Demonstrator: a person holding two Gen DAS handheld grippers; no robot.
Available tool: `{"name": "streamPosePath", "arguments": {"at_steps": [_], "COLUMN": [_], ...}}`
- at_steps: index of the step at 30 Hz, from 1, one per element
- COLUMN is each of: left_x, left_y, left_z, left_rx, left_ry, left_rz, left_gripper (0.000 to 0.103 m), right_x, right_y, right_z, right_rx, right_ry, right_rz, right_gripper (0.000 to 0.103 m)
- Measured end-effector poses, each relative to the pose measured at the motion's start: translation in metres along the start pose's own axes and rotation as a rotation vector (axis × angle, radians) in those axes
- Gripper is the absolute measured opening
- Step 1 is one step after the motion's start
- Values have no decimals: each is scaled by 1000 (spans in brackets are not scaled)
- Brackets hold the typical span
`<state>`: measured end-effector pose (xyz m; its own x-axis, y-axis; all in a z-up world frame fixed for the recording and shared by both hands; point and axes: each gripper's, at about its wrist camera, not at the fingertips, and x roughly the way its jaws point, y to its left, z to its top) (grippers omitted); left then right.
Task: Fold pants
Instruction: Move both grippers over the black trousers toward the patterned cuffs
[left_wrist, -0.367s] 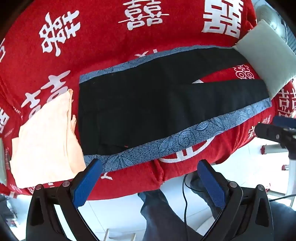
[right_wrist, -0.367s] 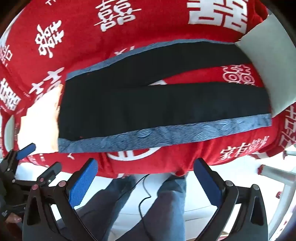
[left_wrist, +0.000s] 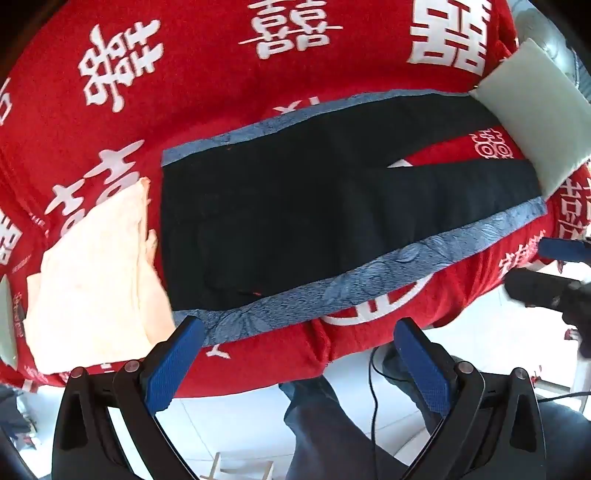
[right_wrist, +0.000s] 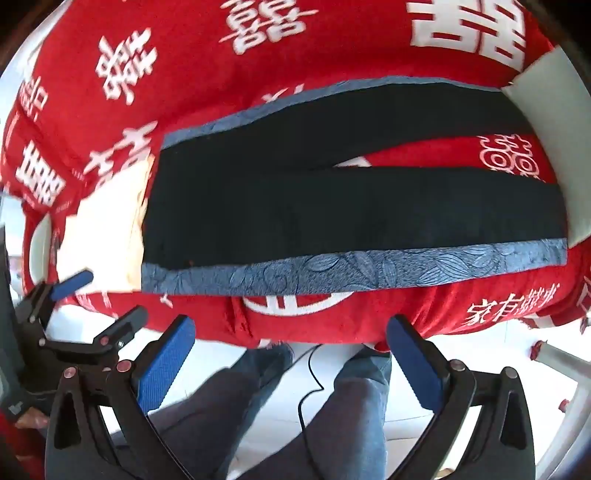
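A red blanket (left_wrist: 207, 122) printed with large white characters covers a raised surface and fills most of both wrist views. On it lie the pants (left_wrist: 295, 221), black with a blue patterned stripe down each outer side. They are spread flat and unfolded, waistband at the left, the two legs running to the right and parting in a narrow V that shows red blanket between them. A folded cream cloth (left_wrist: 92, 280) lies just beside the waistband on the left, touching or nearly touching it. A pale green-white pad (left_wrist: 535, 122) sits at the far right, with the leg ends meeting or slipping under its edge.

Compared with a moment ago, both views show the pants sitting slightly lower and the near edge of the blanket closer to the fingers, so both tools seem to have eased a little toward the garment. The pants themselves have not shifted.

The left gripper (left_wrist: 297, 365) hangs over the near edge by the waistband corner, its blue pads spread wide and holding nothing. The right gripper (right_wrist: 290, 363) hovers over the near edge further right, jaws likewise fully apart and empty, above the person's jeans-clad legs (right_wrist: 354, 413) and the white floor.

The fold appears not yet begun; the near striped edge looks like the likely first thing to be grasped.
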<state>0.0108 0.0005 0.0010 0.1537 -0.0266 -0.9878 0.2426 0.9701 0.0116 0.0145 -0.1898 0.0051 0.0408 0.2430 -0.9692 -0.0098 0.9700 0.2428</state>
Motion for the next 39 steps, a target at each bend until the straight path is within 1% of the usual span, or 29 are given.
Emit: {"name": "streamPosePath", "arguments": {"at_steps": [2, 3, 9, 27, 39], "left_x": [1, 2, 7, 6, 6], "left_y": [-3, -3, -4, -10, -7], "left_z": [3, 5, 8, 20, 23], "left_rx": [19, 24, 31, 53, 44], "left_ry": [3, 6, 28, 6, 6], "left_rz": [25, 26, 36, 68, 72], "left_gripper": [103, 103, 103, 103, 103], "right_x": [2, 4, 6, 5, 5], "right_y": [6, 7, -4, -20, -21], "right_z": [1, 2, 6, 7, 6], "right_rx": [-20, -26, -6, 56, 55], "right_ry": [12, 20, 41, 36, 37], "right_rz": [-62, -90, -143, -173, -181], "right_gripper": [103, 103, 103, 103, 103]}}
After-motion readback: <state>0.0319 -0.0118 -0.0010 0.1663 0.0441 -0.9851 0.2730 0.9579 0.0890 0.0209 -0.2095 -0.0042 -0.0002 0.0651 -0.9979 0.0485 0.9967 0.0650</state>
